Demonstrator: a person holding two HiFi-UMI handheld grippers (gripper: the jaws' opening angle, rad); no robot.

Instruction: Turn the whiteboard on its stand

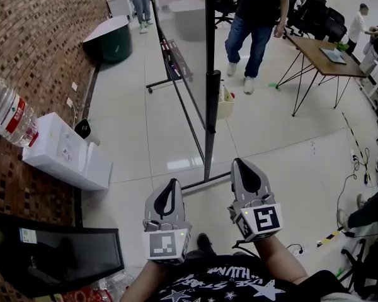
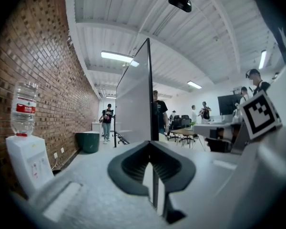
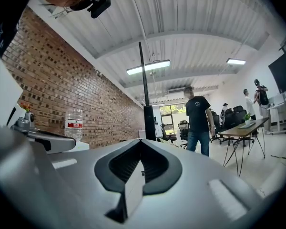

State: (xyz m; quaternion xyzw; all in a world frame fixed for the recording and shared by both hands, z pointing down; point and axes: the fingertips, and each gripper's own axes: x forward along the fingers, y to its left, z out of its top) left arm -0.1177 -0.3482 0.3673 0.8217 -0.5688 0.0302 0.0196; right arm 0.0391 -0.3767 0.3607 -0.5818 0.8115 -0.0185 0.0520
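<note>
The whiteboard [image 1: 184, 24] stands on its wheeled stand ahead of me, seen nearly edge-on, with the black post [image 1: 211, 106] of the stand closest to me. In the left gripper view the board [image 2: 133, 97] rises just past the jaws; in the right gripper view only the post [image 3: 146, 116] shows. My left gripper [image 1: 174, 182] and right gripper [image 1: 239, 162] hang side by side above the floor, a short way from the stand's foot and touching nothing. Both are shut with nothing between the jaws [image 2: 149, 142] [image 3: 140, 141].
A white water dispenser [image 1: 66, 153] with a bottle [image 1: 9, 115] sits by the brick wall at the left, a dark monitor [image 1: 57, 257] in front of it. A green bin [image 1: 113, 39] stands farther back. A person in jeans [image 1: 255, 24] walks beyond the board, next to a desk [image 1: 324, 55]. Cables [image 1: 359, 162] lie at the right.
</note>
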